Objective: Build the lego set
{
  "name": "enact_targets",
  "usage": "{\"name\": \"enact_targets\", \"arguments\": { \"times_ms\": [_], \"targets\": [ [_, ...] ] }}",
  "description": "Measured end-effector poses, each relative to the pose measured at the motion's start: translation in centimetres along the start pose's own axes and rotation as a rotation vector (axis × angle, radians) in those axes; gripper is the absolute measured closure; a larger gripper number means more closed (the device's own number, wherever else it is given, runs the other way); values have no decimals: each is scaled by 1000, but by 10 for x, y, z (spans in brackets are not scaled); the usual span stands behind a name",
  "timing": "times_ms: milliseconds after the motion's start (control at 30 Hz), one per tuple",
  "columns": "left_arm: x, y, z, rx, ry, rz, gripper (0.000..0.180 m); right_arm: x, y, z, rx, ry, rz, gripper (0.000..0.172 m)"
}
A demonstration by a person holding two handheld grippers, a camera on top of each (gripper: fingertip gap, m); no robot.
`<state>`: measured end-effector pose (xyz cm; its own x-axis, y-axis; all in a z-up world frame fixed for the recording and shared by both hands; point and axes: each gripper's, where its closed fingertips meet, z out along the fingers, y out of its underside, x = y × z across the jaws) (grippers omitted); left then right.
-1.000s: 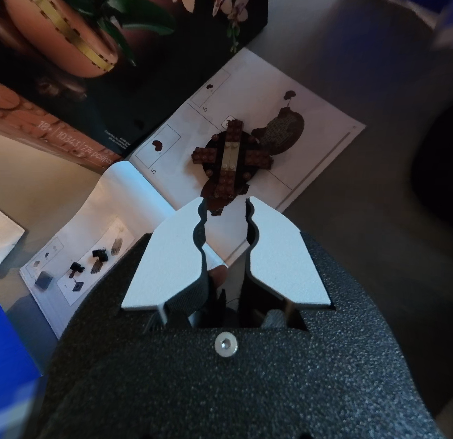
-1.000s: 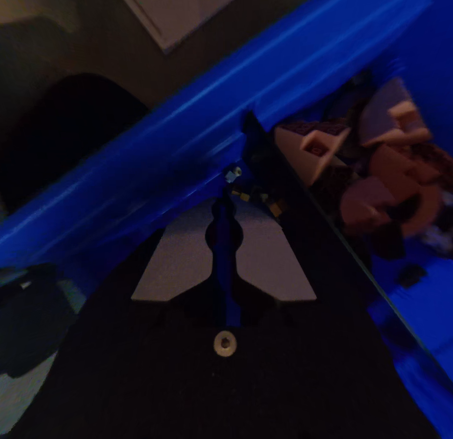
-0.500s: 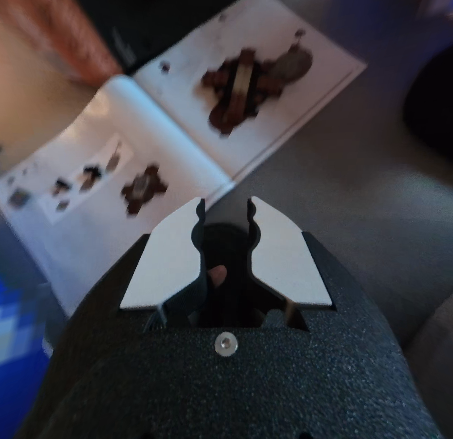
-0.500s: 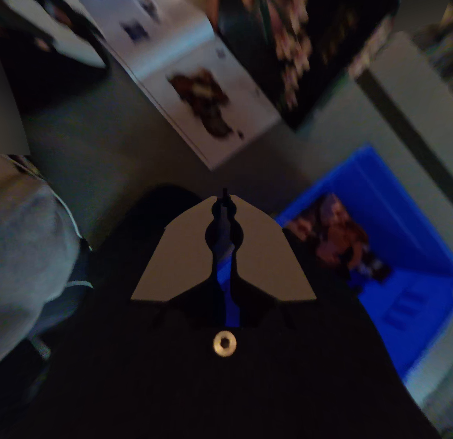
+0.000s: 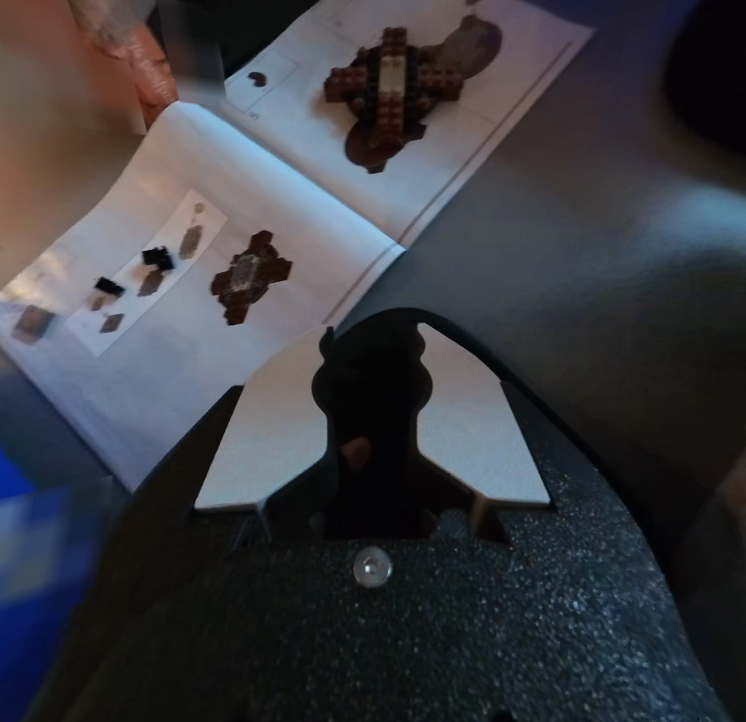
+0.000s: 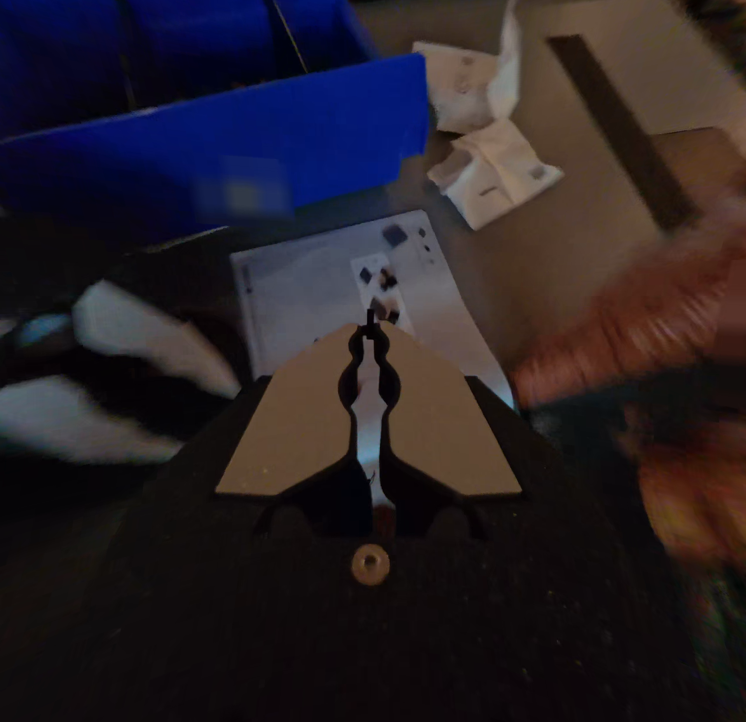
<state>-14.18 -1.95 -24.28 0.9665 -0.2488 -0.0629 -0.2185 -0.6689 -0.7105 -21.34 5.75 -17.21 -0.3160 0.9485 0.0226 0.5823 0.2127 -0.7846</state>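
The left gripper (image 5: pixel 373 333) is hanging open and bare beside the open instruction booklet (image 5: pixel 193 380) – a brown brick model (image 5: pixel 389 93) is sitting on its far page. The right gripper (image 6: pixel 369 333) is pinching a thin dark piece (image 6: pixel 369 319) (too small to identify) above that booklet, near a blue bin (image 6: pixel 210 150).

We note a white open instruction booklet (image 5: pixel 258 186) with grey-lined page borders and small brown and black printed figures. On it sits a studded brick assembly (image 5: pixel 393 93), mid-brown and dark brown with one cream strip down its middle. The tabletop (image 5: pixel 565 258) reads dull grey. Blue plastic bins (image 6: pixel 210 137) are uniform in colour. Crumpled white paper bags (image 6: pixel 488 145) lie beside them. Both grippers show pale grey fingers (image 6: pixel 306 420) on speckled black bodies.
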Motion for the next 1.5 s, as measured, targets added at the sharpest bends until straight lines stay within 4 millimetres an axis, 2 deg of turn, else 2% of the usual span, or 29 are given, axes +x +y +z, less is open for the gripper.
{"name": "enact_targets", "arguments": {
  "times_ms": [67, 167, 267, 367, 467, 700, 867, 933, 1000, 1033, 1200, 1233, 1267, 1333, 1367, 1400, 1500],
  "targets": [
    [1, 1, 2, 6, 10, 1, 143, 8, 3, 32, -53, -54, 5, 169],
    [2, 0, 2, 35, 20, -9, 142, 20, 14, 66, -150, -87, -3, 169],
    [3, -1, 3, 53, 41, -28, 141, 24, 24, 88, -228, -98, -25, 169],
    [4, -1, 4, 59, 53, -35, 140, 25, 32, 98, -285, -95, -55, 166],
    [3, -1, 5, 70, 61, -43, 140, 23, 34, 101, -294, -101, -75, 163],
    [3, -1, 5, 77, 65, -37, 140, 27, 23, 97, -205, -89, -103, 159],
    [3, -1, 4, 83, 64, -47, 140, 28, 22, 98, -194, -29, -161, 142],
    [3, -1, 4, 80, 64, -44, 140, 28, 24, 100, -210, -23, -160, 141],
    [4, -1, 4, 79, 66, -44, 140, 26, 22, 101, -190, -33, -157, 153],
    [4, -1, 4, 80, 66, -46, 140, 26, 21, 100, -179, -32, -155, 168],
    [3, -1, 4, 83, 67, -51, 140, 23, 17, 99, -161, -51, -150, 169],
    [3, -1, 4, 83, 68, -51, 140, 22, 16, 99, -156, -53, -141, 164],
    [3, -1, 4, 84, 68, -52, 140, 20, 17, 99, -158, -66, -128, 149],
    [2, -3, 3, 88, 68, -61, 141, 19, 20, 99, -178, -79, -133, 141],
    [0, -5, 2, 91, 65, -76, 141, 19, 21, 98, -177, -78, -156, 151],
    [-2, -7, 1, 94, 60, -91, 141, 19, 20, 97, -166, -75, -176, 169],
    [-8, -13, -3, 115, 29, -105, 142, 20, 23, 96, -175, -82, -161, 169]
  ]
}}
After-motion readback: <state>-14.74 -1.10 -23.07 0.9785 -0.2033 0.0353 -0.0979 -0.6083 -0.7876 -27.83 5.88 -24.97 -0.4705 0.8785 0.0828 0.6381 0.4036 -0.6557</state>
